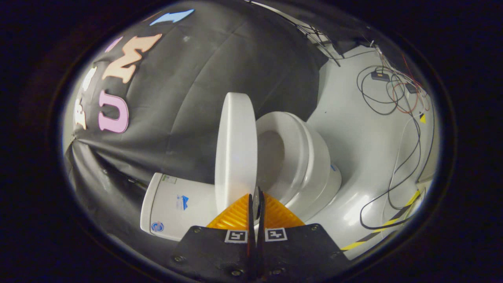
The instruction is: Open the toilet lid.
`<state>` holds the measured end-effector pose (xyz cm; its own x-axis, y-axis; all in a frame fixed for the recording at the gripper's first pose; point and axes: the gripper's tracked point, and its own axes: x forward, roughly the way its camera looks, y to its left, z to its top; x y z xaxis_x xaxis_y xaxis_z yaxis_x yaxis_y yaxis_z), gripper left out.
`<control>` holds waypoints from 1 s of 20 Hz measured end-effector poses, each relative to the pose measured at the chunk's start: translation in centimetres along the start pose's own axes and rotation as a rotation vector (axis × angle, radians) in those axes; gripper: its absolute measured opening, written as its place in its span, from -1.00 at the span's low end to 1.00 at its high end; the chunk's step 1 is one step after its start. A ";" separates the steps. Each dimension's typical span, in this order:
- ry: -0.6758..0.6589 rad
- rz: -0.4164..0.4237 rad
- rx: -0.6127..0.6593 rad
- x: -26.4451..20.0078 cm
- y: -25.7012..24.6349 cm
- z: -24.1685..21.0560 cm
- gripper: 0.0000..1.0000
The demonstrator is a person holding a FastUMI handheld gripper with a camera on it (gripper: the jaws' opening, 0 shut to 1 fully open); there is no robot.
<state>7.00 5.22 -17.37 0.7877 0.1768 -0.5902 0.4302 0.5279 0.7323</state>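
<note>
The view is rolled sideways. A white toilet stands on a white floor, with its bowl and seat showing an open ring. The white lid is lifted well off the seat and stands edge-on between the seat and the tank. My gripper sits at the lid's near rim, its fingers pressed almost together with only a thin slit between them. The lid's rim is far wider than that slit, so the fingers do not clamp it. The lid's near end is hidden behind the fingers.
Black cloth wall hangs behind the tank. Loose black and red cables trail over the white floor beyond the bowl. A yellow-and-black tape strip marks the floor near the bowl's foot.
</note>
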 end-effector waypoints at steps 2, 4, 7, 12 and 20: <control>-0.002 0.026 0.011 -0.2 0.8 0.0 -0.96; -0.001 0.051 0.008 -0.4 1.9 0.1 -0.96; -0.010 0.058 -0.053 -0.9 3.2 0.1 -0.96; -0.014 0.065 -0.143 -1.3 5.2 -0.3 -0.96; -0.002 0.086 -0.223 -1.9 7.5 -0.8 -0.96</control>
<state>8.42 9.50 -11.04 0.8182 0.2273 -0.5281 0.2539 0.6813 0.6865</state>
